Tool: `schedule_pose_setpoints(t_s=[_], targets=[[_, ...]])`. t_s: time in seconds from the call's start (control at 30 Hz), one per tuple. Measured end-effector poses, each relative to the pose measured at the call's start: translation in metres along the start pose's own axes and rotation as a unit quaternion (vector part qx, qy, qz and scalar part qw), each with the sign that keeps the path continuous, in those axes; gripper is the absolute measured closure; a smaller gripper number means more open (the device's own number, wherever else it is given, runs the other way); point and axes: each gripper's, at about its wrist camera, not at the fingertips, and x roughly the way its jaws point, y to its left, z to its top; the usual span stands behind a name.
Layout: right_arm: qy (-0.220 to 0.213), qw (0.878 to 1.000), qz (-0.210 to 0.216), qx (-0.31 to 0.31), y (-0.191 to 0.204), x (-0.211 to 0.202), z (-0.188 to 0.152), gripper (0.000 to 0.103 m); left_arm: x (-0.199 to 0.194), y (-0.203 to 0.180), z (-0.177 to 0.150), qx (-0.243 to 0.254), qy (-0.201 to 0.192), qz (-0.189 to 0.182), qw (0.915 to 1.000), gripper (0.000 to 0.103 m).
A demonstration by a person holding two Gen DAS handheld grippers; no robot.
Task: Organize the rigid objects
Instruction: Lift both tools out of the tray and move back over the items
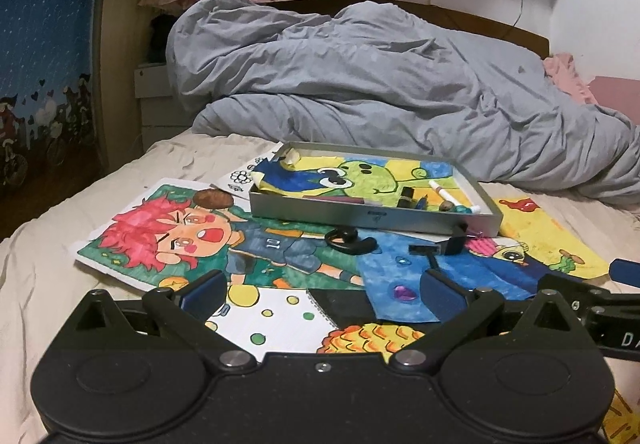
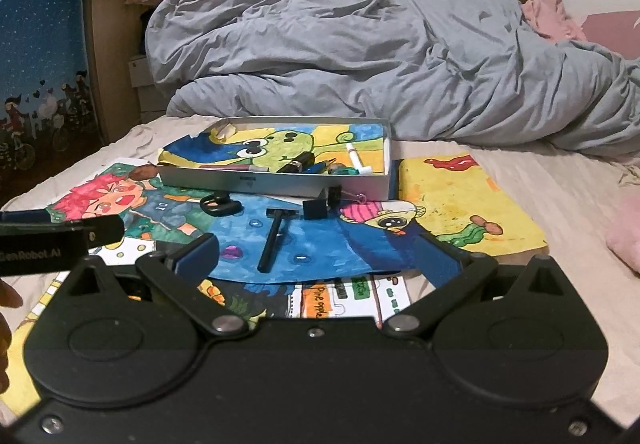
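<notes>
Jaws spread wide on left gripper (image 1: 322,290) and right gripper (image 2: 316,250), both hovering empty. Grey tray (image 2: 280,182) holding several pieces; razor (image 2: 273,240), black hook (image 2: 220,204), clip (image 2: 314,209) lying on drawings, waiting—partway done.

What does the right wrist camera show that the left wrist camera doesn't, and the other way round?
Only the right wrist view shows the notebook page lettered "Pine apple" and the full length of the black razor. Only the left wrist view shows the flower-outline sheet behind the tray. Both share the silver tray holding small items, the black earpiece, the binder clip, the grey duvet, and both open grippers: the left gripper and the right gripper.
</notes>
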Motion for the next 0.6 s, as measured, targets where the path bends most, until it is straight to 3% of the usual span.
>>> schedule_pose_setpoints(t_s=[0.6], targets=[[0.004, 0.999, -0.005, 0.032, -0.0096, 0.0066, 0.0025, 0.001, 0.0066, -0.0008, 0.0033, -0.002, -0.014, -0.001, 0.9999, 0.001]])
